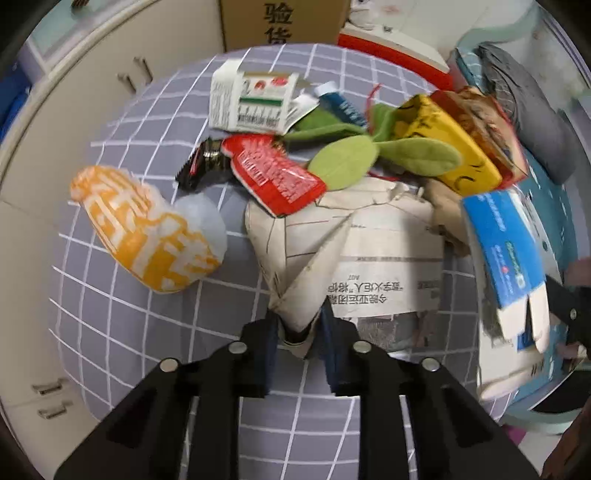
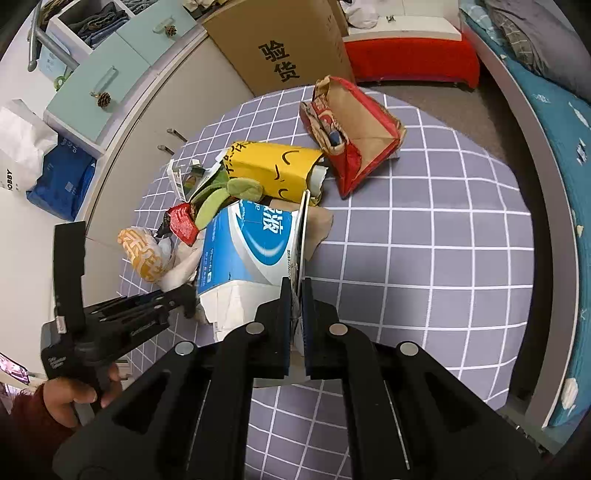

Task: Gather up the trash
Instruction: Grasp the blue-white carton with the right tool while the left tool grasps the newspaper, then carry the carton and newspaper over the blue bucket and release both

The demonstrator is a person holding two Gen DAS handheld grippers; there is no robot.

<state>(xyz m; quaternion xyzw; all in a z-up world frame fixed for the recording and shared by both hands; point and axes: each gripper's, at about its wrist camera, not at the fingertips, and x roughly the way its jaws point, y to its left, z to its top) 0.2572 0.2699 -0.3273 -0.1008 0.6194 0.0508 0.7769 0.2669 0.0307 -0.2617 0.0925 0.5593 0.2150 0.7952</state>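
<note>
Fingers (image 1: 297, 328) pinch newspaper (image 1: 354, 254) — blue box (image 2: 251, 243) clamped.

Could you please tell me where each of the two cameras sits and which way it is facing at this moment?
Left wrist: sits behind the left gripper, looking steeply down at the checked cloth; its fingers pinch a folded newspaper.
Right wrist: sits behind the right gripper, angled down across the cloth; its fingers clamp a blue and white carton. The person's left hand holding the other gripper shows at lower left.
Shared: the orange wrapper, red sachet, yellow box and cardboard box.
</note>
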